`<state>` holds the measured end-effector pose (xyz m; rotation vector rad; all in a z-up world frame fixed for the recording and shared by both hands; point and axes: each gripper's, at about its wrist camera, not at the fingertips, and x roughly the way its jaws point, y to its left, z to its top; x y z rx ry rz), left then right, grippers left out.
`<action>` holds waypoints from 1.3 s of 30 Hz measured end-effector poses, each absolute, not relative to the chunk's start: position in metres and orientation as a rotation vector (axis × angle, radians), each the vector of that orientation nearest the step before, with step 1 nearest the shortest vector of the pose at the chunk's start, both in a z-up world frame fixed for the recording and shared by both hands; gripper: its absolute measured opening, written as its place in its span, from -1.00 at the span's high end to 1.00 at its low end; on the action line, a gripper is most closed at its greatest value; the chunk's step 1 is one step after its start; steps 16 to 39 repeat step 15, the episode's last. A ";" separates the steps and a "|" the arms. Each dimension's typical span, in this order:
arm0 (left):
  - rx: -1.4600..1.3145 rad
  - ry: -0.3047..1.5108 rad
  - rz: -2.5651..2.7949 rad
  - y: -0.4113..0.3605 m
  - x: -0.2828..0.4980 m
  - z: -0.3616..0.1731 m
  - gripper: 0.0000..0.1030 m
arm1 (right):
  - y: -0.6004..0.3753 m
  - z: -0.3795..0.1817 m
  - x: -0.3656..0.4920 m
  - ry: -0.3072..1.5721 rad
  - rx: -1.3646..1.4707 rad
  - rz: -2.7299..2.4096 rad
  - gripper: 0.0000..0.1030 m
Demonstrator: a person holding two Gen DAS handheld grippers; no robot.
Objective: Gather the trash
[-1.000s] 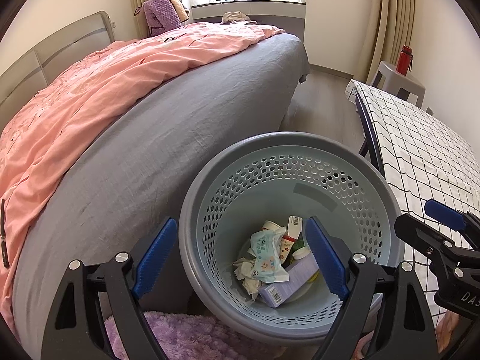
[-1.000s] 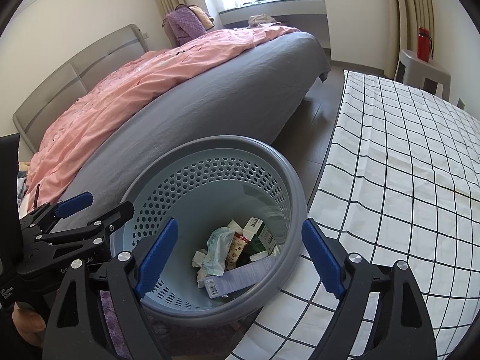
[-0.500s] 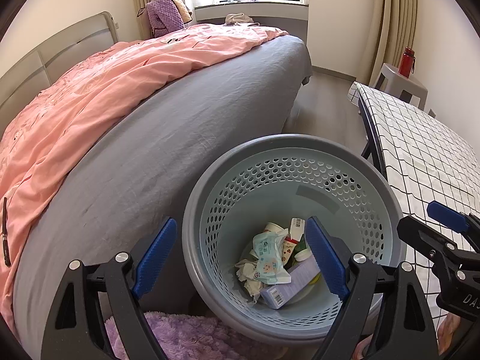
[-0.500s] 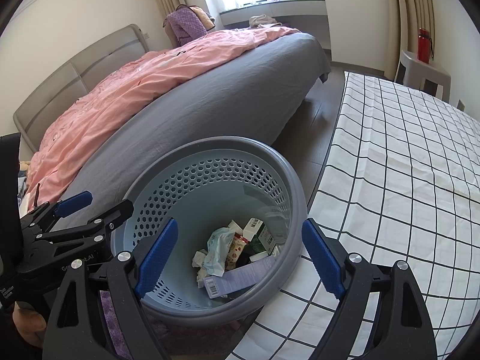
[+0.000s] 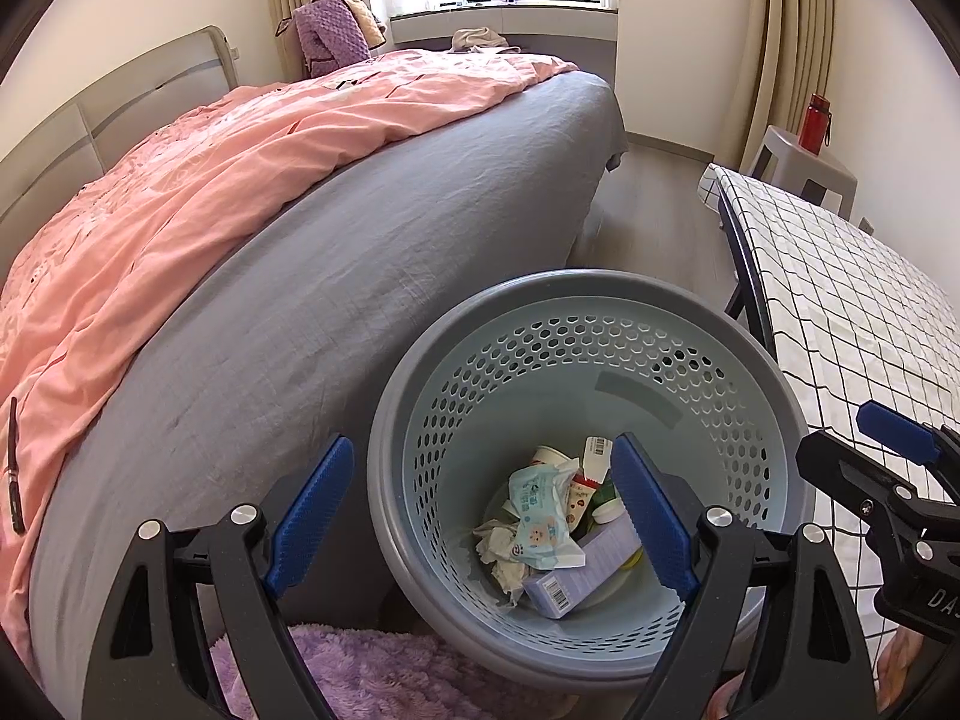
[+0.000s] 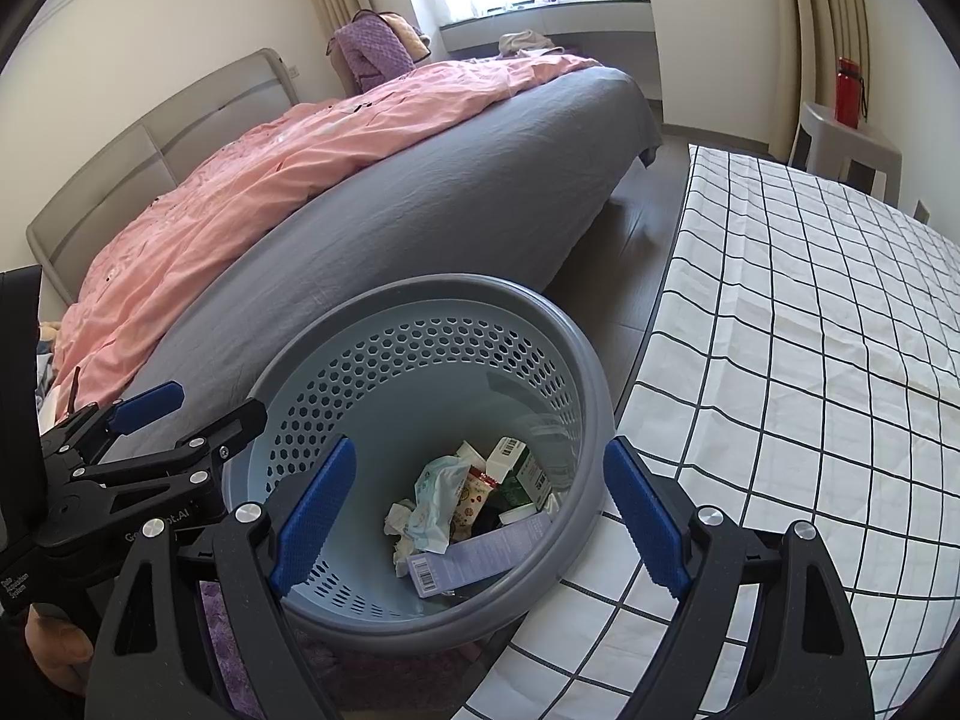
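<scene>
Left wrist view: the grey bed (image 5: 420, 228) with its pink duvet (image 5: 198, 180) fills the left; the checked table (image 5: 852, 300) stands right. Between them sits the perforated bin (image 5: 708, 372), trash (image 5: 552, 528) at its bottom. The left gripper (image 5: 480, 510) and right gripper (image 6: 480, 510) hang above it, both spread wide and holding nothing.

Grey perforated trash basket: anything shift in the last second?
Barely. The left-wrist view drifted slightly, so the grey perforated plastic basket sits a little lower in frame. Both grippers, left and right, stay open and empty; the trash inside is unmoved.
</scene>
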<state>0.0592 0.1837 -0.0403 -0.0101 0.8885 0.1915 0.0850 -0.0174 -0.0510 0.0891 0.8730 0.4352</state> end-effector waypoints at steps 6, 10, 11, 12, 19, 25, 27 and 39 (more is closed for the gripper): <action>-0.010 0.883 0.193 0.184 0.059 -0.039 -0.63 | -0.017 -0.050 0.085 0.872 0.089 0.436 -0.61; -0.010 0.886 0.195 0.184 0.059 -0.039 -0.63 | -0.017 -0.050 0.085 0.872 0.090 0.435 -0.61; -0.010 0.885 0.195 0.184 0.059 -0.039 -0.63 | -0.017 -0.050 0.085 0.872 0.090 0.436 -0.61; -0.010 0.885 0.195 0.184 0.059 -0.039 -0.63 | -0.017 -0.050 0.085 0.872 0.090 0.435 -0.61; -0.010 0.884 0.197 0.185 0.059 -0.038 -0.63 | -0.017 -0.050 0.085 0.871 0.090 0.435 -0.61; -0.010 0.884 0.197 0.185 0.059 -0.038 -0.63 | -0.017 -0.050 0.085 0.871 0.090 0.435 -0.61; -0.010 0.884 0.197 0.185 0.059 -0.038 -0.63 | -0.017 -0.050 0.085 0.871 0.090 0.435 -0.61; -0.010 0.884 0.197 0.185 0.059 -0.038 -0.63 | -0.017 -0.050 0.085 0.871 0.090 0.435 -0.61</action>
